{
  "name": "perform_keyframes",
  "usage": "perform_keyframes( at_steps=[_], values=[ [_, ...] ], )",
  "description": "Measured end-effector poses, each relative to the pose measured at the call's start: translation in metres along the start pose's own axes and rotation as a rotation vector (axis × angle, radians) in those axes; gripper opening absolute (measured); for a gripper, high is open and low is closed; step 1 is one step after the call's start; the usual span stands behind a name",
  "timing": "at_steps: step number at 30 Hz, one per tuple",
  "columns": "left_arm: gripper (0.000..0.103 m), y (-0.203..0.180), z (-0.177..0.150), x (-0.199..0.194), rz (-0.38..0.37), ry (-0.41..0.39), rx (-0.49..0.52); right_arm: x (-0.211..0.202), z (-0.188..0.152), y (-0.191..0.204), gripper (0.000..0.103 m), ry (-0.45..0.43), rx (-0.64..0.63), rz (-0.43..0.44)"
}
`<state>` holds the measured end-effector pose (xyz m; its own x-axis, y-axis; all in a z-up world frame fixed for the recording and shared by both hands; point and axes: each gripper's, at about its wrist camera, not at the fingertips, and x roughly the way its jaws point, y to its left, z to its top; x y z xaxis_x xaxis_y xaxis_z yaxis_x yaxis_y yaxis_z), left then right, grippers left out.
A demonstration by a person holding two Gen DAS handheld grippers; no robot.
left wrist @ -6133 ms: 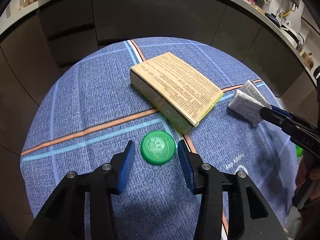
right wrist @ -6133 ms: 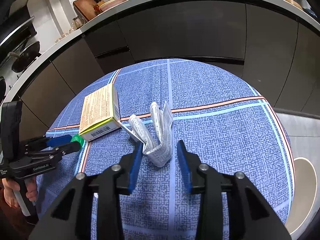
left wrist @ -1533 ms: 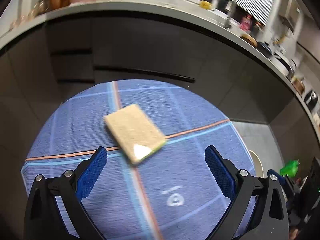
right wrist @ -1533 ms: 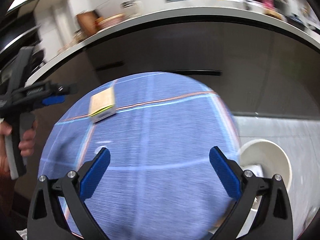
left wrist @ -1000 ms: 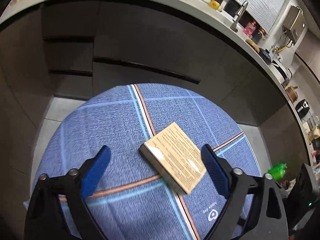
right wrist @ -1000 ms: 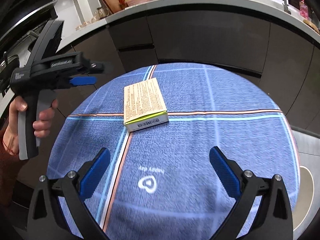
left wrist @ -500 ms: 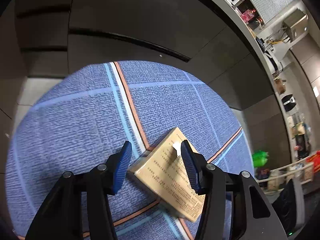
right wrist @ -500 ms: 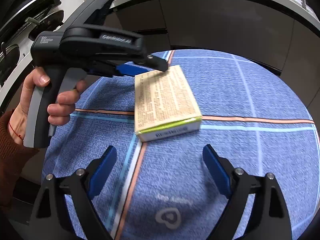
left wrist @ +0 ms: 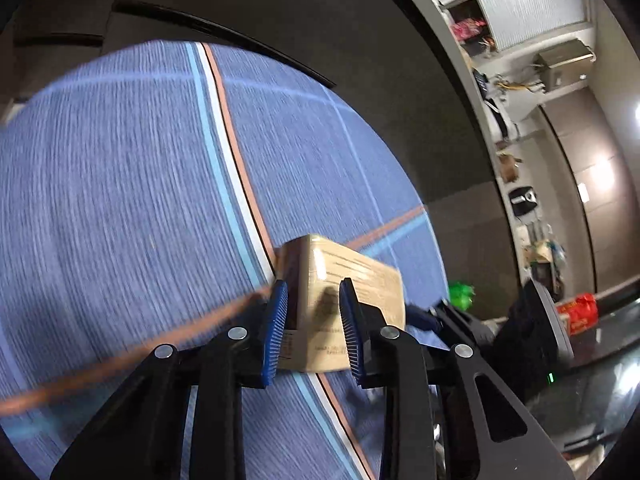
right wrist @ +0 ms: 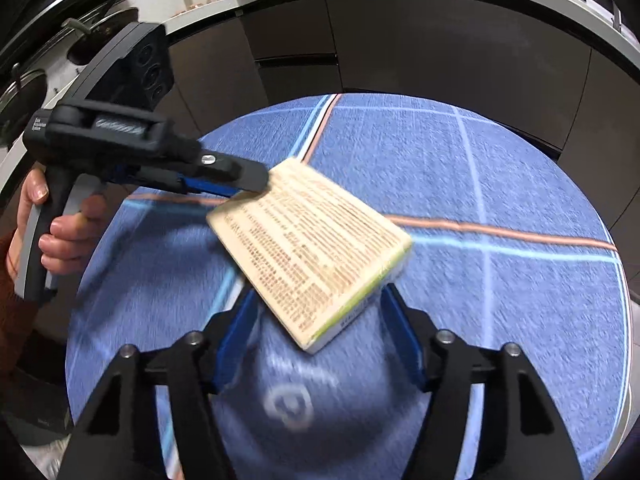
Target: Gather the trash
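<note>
One printed cardboard box [right wrist: 308, 256] is the only piece of trash on the round table's blue plaid cloth [right wrist: 500, 168]; I count two grippers and one box.

My left gripper [left wrist: 312, 328] has just been closing, and the box's near corner [left wrist: 316, 280] now sits between its blue pads [left wrist: 276, 332]. From the right wrist view the left fingers [right wrist: 240, 174] meet the box's far corner, with my left hand [right wrist: 60, 232] wrapped round the handle. The picture is smeared, so I cannot tell whether the pads already press on the card.

My right gripper [right wrist: 316, 344] has also just been closing. Its jaws stand at a middling width, one on each side of the box's near end with the green-edged flap; the right pad [right wrist: 400, 336] lies just beside that end, the left pad [right wrist: 236, 340] a little clear of it. I cannot tell whether either touches.

Six seconds ago a green bottle cap and a folded paper leaflet lay on the cloth beside the box; both are gone from the table. A second ago both pairs of jaws were spread wide and well above the box. The box, flat then, now looks tilted, its far corner raised.
</note>
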<state>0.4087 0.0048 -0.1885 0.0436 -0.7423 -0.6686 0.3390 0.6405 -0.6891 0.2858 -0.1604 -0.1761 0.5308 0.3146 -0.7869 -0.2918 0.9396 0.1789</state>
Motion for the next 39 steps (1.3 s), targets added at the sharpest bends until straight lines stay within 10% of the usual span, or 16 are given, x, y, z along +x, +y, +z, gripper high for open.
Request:
perform_keyframes(
  at_steps=[8, 22, 39],
  values=[
    [0.049, 0.001, -0.013, -0.004, -0.011, -0.047, -0.043, -0.018, -0.02, -0.015, 0.06, -0.015, 0.04, 0.028],
    [0.033, -0.019, -0.039, 0.007, 0.016, -0.018, 0.047, -0.006, -0.005, -0.021, 0.045, -0.031, 0.067, 0.086],
    [0.033, -0.135, -0.045, -0.028, 0.018, -0.107, 0.21, -0.112, -0.019, -0.041, 0.042, -0.229, 0.077, 0.089]
  ],
)
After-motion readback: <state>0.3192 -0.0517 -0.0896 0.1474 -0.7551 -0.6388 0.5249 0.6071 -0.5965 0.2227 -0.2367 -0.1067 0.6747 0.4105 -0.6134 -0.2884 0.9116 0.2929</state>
